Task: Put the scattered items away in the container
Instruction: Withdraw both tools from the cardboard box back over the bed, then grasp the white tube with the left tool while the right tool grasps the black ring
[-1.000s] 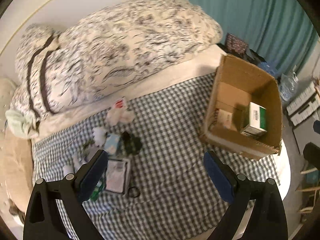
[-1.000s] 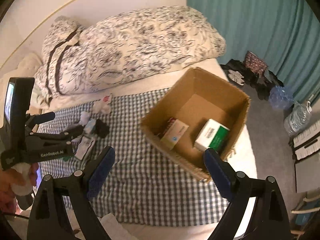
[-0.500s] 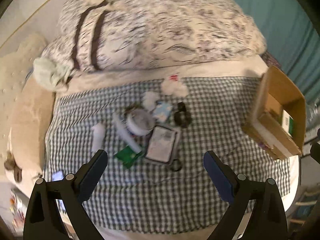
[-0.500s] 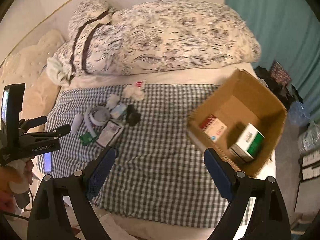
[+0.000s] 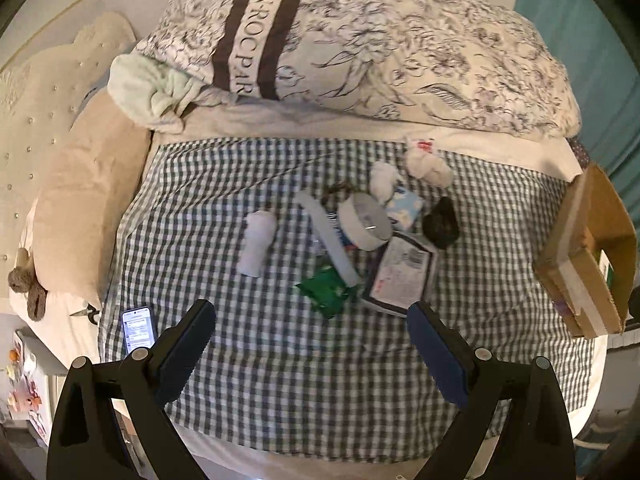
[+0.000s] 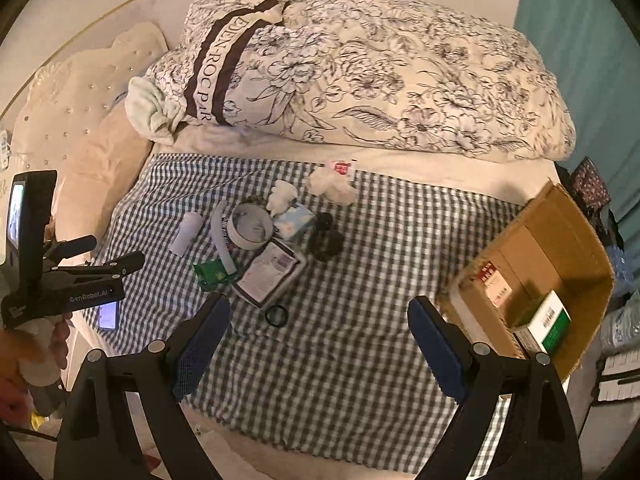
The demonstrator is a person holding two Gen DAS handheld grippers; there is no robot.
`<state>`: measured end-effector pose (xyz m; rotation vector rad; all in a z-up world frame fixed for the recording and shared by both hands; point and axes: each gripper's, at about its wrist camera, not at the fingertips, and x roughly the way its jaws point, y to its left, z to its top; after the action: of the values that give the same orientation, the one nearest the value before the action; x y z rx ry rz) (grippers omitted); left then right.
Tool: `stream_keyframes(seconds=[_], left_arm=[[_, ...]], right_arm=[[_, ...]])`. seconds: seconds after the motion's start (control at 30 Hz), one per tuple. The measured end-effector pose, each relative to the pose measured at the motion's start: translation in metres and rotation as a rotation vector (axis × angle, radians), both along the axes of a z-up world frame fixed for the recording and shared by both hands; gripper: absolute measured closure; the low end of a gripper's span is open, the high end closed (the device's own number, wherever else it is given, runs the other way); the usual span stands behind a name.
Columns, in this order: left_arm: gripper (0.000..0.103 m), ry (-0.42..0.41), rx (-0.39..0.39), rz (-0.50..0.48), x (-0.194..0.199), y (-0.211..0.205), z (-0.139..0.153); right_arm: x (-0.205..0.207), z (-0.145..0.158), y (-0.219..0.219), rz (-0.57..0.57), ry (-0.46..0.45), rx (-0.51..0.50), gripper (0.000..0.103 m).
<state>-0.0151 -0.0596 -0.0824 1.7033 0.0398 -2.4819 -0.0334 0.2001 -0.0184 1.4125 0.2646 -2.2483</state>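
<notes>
One checked blanket (image 5: 280,368), floral duvet (image 5: 400,52), teal curtain (image 5: 592,52)

A brown cardboard box (image 6: 532,280) sits open-topped at the right edge of the bed, holding a green-and-white carton (image 6: 546,322) and a flat beige packet (image 6: 494,282). The scattered items cluster mid-blanket: a white tape roll (image 5: 364,222), a white tube (image 5: 330,238), a green sachet (image 5: 326,290), a flat printed packet (image 5: 402,276), a white bottle (image 5: 256,244), a black lump (image 5: 440,222), a blue-and-white tissue pack (image 5: 406,208), and white cotton wads (image 5: 426,164).
</notes>
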Motion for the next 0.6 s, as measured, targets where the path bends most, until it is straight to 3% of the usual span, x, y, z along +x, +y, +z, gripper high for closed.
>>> stream_keyframes(seconds=[0.27, 0.6], left_arm=[[0.004, -0.049, 0.028, 0.029, -0.011, -0.024, -0.034], [0.004, -0.065, 0.077, 0.072, -0.039, -0.023, -0.076]], right_arm=[[-0.006, -0.026, -0.03, 0.013, -0.045, 0.037, 0.012], [-0.021, -0.077, -0.053, 0.072, -0.141, 0.048, 0.012]])
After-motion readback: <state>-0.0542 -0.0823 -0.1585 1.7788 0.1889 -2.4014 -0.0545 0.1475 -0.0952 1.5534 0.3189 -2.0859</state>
